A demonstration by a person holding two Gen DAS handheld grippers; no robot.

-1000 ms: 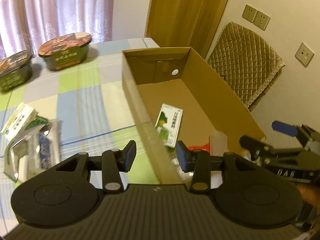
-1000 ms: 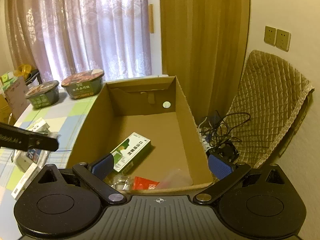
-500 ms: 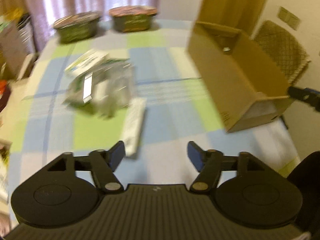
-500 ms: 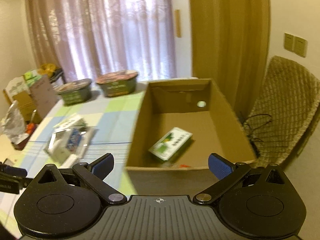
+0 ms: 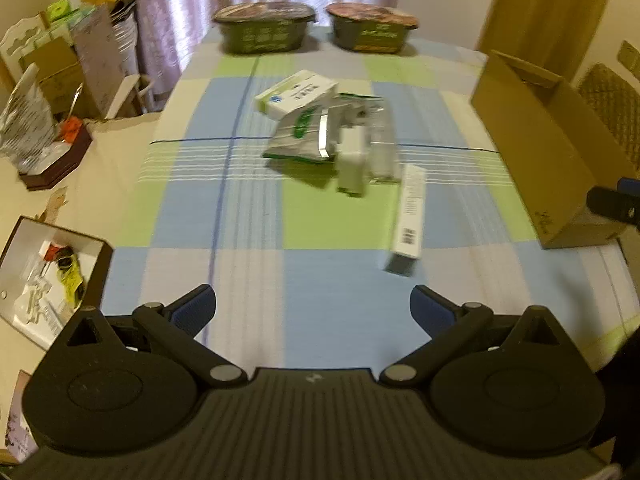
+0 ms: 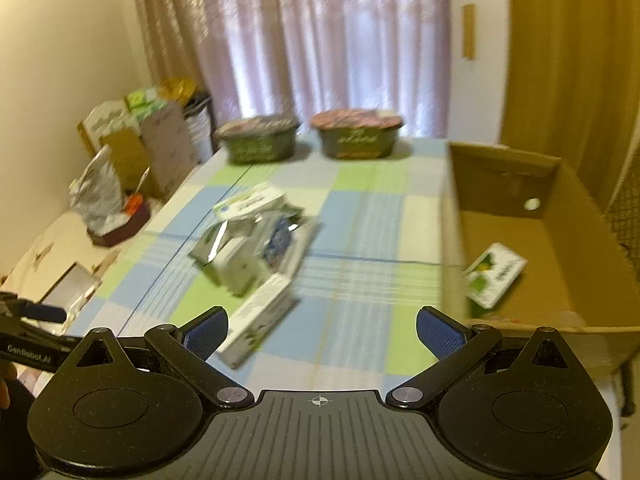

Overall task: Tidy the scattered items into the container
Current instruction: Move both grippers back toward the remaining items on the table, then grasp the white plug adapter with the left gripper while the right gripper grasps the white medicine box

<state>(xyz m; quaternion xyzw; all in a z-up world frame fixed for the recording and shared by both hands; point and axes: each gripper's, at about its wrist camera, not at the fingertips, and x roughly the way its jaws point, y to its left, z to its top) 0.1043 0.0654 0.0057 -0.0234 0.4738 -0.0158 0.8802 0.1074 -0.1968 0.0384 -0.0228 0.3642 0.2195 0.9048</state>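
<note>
A brown cardboard box [image 5: 536,152] [image 6: 580,240] stands open at the table's right side, with a green and white carton [image 6: 496,274] lying inside. A heap of packets and small boxes [image 5: 328,132] [image 6: 252,236] lies in the middle of the checked tablecloth. A long white box [image 5: 410,212] [image 6: 260,316] lies nearest me, beside the heap. My left gripper [image 5: 312,312] is open and empty above the near table edge. My right gripper [image 6: 322,328] is open and empty too, over the table left of the cardboard box.
Two green instant-noodle bowls [image 5: 264,26] [image 5: 372,26] stand at the far table edge by the curtain. Left of the table are cartons, a foil bag [image 5: 24,120] and an open tray of small items [image 5: 44,280]. A quilted chair [image 5: 612,100] stands behind the cardboard box.
Both grippers have pulled back from the cardboard box and swung left towards the heap. The left gripper's jaws have opened wider. The right view now shows the table middle.
</note>
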